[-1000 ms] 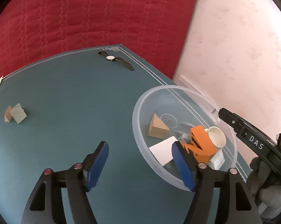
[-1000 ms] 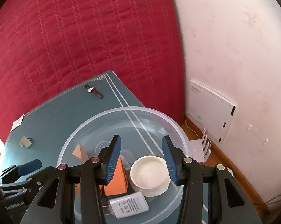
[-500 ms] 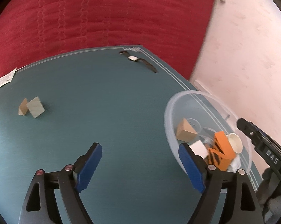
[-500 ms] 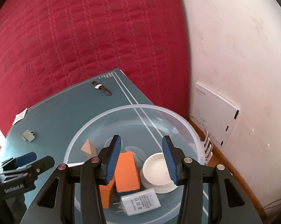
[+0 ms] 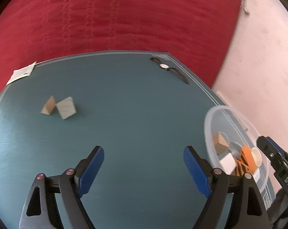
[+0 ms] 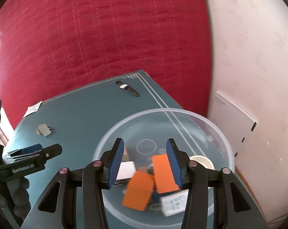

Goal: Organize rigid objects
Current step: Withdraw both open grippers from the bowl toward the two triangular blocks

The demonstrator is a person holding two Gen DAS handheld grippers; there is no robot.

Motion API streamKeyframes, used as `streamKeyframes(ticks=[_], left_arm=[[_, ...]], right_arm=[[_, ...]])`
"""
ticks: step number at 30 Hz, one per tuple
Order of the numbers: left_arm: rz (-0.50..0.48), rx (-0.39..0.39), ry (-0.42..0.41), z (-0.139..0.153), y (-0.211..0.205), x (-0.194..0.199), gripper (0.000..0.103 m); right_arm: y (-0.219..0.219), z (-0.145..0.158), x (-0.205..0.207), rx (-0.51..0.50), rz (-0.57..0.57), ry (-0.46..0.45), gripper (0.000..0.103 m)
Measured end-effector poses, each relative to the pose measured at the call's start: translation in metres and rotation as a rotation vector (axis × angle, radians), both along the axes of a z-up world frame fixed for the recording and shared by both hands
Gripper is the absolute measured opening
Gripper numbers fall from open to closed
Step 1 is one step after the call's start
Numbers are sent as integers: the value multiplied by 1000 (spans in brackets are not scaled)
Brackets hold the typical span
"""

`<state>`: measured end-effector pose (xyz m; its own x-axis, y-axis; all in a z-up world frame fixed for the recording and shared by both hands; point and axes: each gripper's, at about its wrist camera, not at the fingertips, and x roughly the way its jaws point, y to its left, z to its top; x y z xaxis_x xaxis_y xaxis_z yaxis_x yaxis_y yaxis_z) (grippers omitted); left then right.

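A clear plastic bowl [image 6: 210, 122] sits at the table's right edge and holds an orange block [image 6: 142, 190], a white box [image 6: 126, 169], a white cup [image 6: 201, 161], a wooden wedge [image 5: 221, 143] and a white adapter [image 6: 172, 202]. The bowl also shows in the left wrist view [image 5: 208, 118]. Two wooden blocks [image 5: 59, 107] lie on the teal table at the left. My right gripper [image 6: 145, 161] is open and empty above the bowl. My left gripper [image 5: 144, 168] is open and empty over bare table, well short of the blocks.
A wristwatch [image 5: 168, 68] lies near the table's far right corner. A paper tag [image 5: 22, 73] lies at the far left edge. A red quilted cloth [image 5: 124, 19] hangs behind the table. A white panel [image 6: 233, 122] leans on the wall.
My left gripper has swung left, away from the bowl and towards the wooden blocks. My right gripper has pulled back a little above the bowl; both stay open.
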<state>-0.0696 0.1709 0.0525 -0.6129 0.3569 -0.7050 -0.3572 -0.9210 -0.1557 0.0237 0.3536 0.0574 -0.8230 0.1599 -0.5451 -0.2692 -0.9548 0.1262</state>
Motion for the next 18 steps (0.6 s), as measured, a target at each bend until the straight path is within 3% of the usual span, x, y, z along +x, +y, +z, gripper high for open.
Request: streamKeyframes(ticks=[12, 18], left_arm=[[152, -2, -1, -1, -62, -23, 88], [244, -53, 20, -7, -95, -26, 88]], right_arm=[[-49, 3, -18, 3, 122, 1, 50], [-80, 2, -29, 6, 216, -6, 54]])
